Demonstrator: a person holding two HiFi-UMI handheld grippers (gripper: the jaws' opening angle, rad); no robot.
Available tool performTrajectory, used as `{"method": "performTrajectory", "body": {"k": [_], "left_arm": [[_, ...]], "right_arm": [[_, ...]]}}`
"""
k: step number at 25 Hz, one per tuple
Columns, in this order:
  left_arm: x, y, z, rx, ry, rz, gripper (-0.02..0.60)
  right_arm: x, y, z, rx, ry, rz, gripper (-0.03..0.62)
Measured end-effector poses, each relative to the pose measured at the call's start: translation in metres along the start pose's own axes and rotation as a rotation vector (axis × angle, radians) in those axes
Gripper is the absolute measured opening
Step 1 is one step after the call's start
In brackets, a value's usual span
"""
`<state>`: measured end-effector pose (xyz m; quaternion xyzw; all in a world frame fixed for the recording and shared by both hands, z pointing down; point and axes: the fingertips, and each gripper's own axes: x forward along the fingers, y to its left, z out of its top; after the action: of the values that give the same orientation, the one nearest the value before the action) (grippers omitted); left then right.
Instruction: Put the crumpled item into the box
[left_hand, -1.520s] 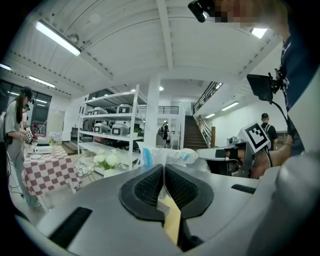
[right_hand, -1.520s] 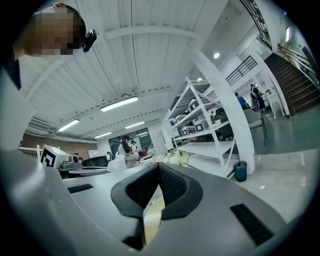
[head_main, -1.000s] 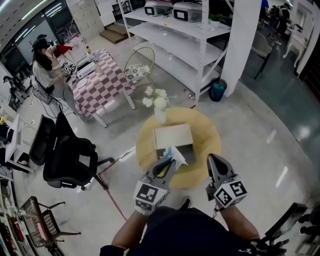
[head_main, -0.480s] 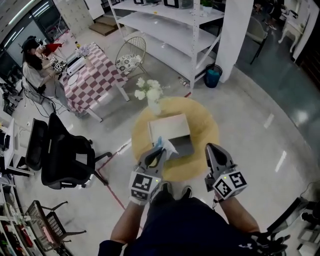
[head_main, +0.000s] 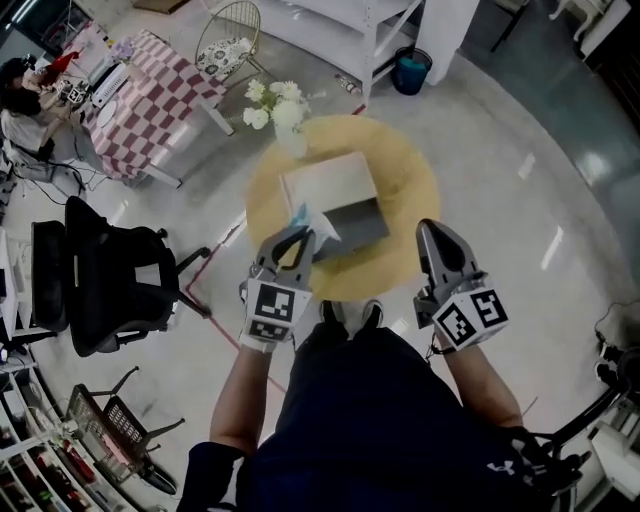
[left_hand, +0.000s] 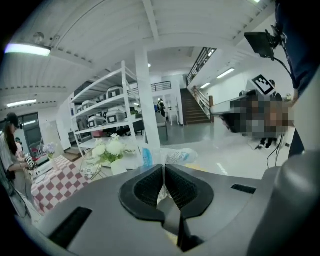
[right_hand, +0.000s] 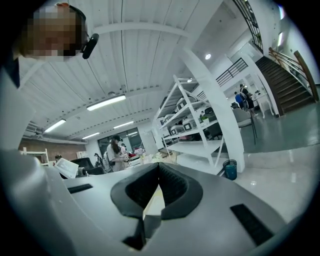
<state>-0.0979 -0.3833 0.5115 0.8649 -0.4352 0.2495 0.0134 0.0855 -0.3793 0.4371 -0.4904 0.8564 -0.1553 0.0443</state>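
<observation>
An open cardboard box (head_main: 333, 198) with a grey inside lies on the round yellow table (head_main: 405, 185). My left gripper (head_main: 292, 241) hovers at the box's near left corner, shut on the crumpled white and blue item (head_main: 307, 220). In the left gripper view the crumpled item (left_hand: 176, 156) sticks out past the tips of my left gripper (left_hand: 164, 168), and a thin fold of it is pinched between the pads. My right gripper (head_main: 441, 252) hangs off the table's near right edge. Seen from its own camera, my right gripper (right_hand: 158, 165) is shut with nothing in it.
A vase of white flowers (head_main: 277, 112) stands at the table's far left edge. A black office chair (head_main: 100, 280) is on the left, a checkered table (head_main: 150, 92) and a wire chair (head_main: 225, 40) beyond it. White shelving (head_main: 372, 22) and a teal bin (head_main: 410, 70) stand behind.
The head view has tipped further down, so table and box sit higher in the frame. My left gripper keeps the crumpled item at the box's near left corner. The right gripper stays shut.
</observation>
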Motion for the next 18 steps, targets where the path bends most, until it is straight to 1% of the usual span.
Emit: {"method": "performTrajectory", "body": {"k": [2,4,8,12,14,18], "left_arm": [[0.006,0.000,-0.014,0.054,0.046,-0.006,0.028],[0.013,-0.003,-0.025,0.104,0.092,-0.029,0.028],[0.027,-0.007,-0.047,0.154,0.161,-0.073,0.028],[0.039,-0.003,-0.065,0.247,0.226,-0.086,0.028],[0.045,-0.004,-0.074,0.248,0.260,-0.115,0.028],[0.060,-0.005,-0.096,0.181,0.309,-0.170,0.028]], "right_arm": [[0.003,0.001,-0.011,0.006,0.027,-0.005,0.003],[0.005,0.002,-0.020,0.013,0.049,-0.007,0.003],[0.010,0.007,-0.034,0.024,0.078,-0.007,0.003],[0.016,0.009,-0.046,0.032,0.101,-0.007,0.003],[0.018,0.008,-0.050,0.042,0.110,-0.013,0.003],[0.023,0.005,-0.064,0.085,0.128,-0.028,0.003]]}}
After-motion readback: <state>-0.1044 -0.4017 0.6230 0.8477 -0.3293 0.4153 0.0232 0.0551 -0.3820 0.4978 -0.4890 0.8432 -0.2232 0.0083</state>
